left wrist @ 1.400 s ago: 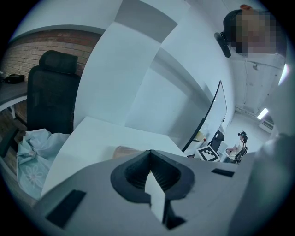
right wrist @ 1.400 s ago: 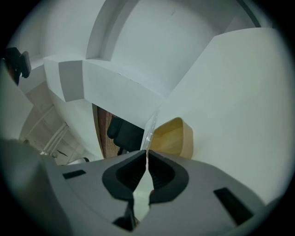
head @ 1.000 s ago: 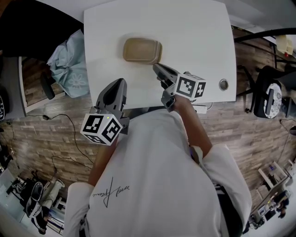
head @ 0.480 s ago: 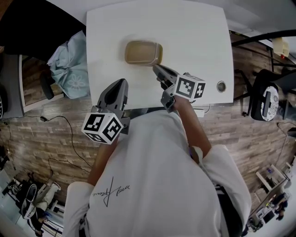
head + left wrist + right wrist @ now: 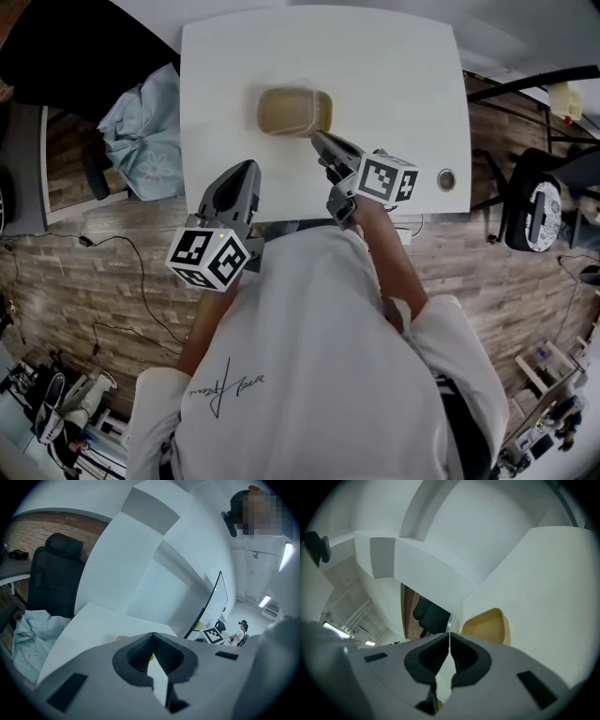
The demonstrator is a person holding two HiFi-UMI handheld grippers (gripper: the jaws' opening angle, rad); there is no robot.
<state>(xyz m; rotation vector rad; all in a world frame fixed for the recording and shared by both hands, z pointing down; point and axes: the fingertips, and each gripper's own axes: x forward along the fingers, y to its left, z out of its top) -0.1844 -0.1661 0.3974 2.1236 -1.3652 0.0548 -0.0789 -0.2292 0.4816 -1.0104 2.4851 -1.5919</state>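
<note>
Head view: right gripper (image 5: 318, 139) (jaws together) beside tan container (image 5: 293, 111).

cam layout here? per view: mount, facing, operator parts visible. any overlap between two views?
Head view: on the person's head, steeply down at white table and tan container; shows white shirt, arms, left tool, right tool.
Left gripper view: on the left tool, along its shut jaws, toward black chair and light-blue cloth.
Right gripper view: on the right tool, along its shut jaws, at the container.
Shared: head and right gripper views both show the container.
</note>
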